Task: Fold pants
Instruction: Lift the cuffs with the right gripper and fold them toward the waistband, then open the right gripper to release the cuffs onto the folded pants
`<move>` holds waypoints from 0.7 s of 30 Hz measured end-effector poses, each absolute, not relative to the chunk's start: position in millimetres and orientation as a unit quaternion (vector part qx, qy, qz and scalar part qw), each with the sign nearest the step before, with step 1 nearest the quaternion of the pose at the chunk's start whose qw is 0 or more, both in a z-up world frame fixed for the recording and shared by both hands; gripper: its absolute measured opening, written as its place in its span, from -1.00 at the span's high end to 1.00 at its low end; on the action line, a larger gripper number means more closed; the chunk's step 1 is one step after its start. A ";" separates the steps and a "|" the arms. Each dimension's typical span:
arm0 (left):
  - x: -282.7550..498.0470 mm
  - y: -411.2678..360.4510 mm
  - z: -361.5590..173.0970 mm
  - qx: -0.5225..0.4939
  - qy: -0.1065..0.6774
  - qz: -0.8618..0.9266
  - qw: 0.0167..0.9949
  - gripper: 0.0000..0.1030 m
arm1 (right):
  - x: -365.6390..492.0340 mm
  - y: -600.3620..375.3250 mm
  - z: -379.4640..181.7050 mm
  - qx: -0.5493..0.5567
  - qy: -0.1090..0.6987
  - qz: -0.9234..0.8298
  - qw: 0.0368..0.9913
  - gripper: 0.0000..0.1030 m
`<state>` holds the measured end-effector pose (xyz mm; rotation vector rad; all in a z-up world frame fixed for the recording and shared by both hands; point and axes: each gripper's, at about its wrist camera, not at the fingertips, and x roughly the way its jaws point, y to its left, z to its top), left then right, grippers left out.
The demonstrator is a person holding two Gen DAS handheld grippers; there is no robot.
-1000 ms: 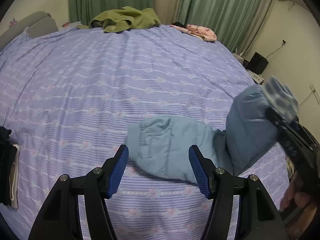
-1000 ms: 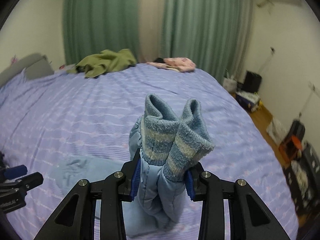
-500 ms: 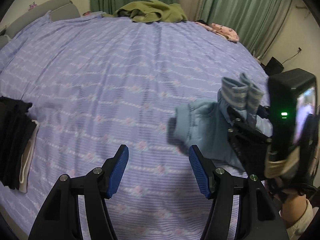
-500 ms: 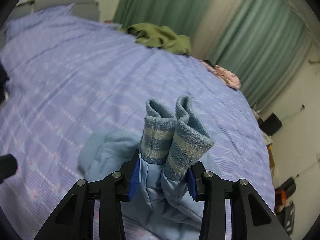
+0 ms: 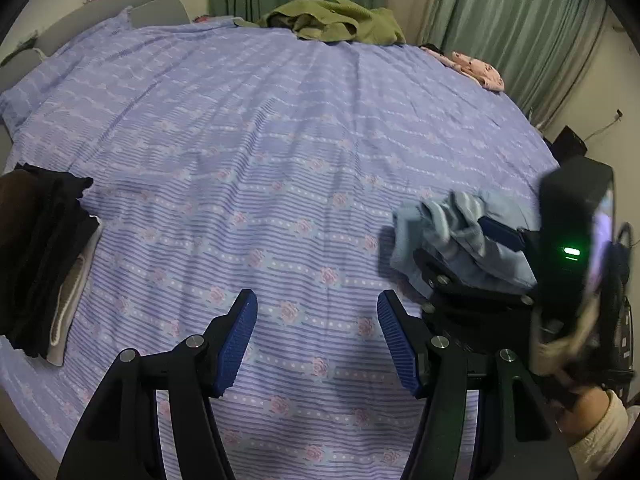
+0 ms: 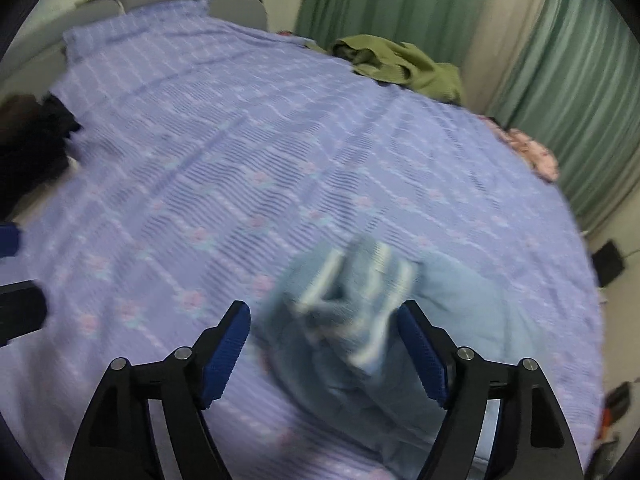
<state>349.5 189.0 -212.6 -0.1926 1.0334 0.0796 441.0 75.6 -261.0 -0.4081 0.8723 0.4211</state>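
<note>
The light blue padded pants (image 6: 360, 320) with striped knit cuffs (image 6: 372, 272) lie bunched on the purple floral bedsheet (image 5: 280, 160). My right gripper (image 6: 322, 354) is open, its blue pads on either side of the pants and not clamping them. The view is blurred by motion. In the left wrist view the pants (image 5: 460, 240) sit at the right, with the right gripper (image 5: 472, 264) over them. My left gripper (image 5: 318, 338) is open and empty above bare sheet, left of the pants.
A stack of folded dark clothes (image 5: 36, 260) lies at the bed's left edge. An olive green garment (image 5: 332, 20) and a pink one (image 5: 476, 70) lie at the far side by green curtains (image 5: 500, 20). A grey headboard (image 5: 100, 12) is far left.
My right gripper has opened and let go of the pants' cuffs, which dropped onto the bunched pants on the bed. My left gripper has drifted left, away from the pants.
</note>
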 end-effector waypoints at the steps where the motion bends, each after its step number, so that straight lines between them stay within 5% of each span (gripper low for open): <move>1: 349.2 191.4 -209.1 -0.095 0.488 0.042 0.866 -0.19 | 440.7 74.7 -256.7 -0.184 0.415 0.212 0.865 -0.49; 12: 363.9 148.5 -179.7 -0.122 0.455 -0.018 0.882 -0.28 | 372.9 -38.7 -181.7 -0.065 0.341 0.123 0.930 -0.60; 21: 403.5 84.6 -219.4 -0.165 0.479 -0.084 0.858 -0.29 | 350.4 -160.1 -223.2 0.032 0.411 0.010 0.911 -0.60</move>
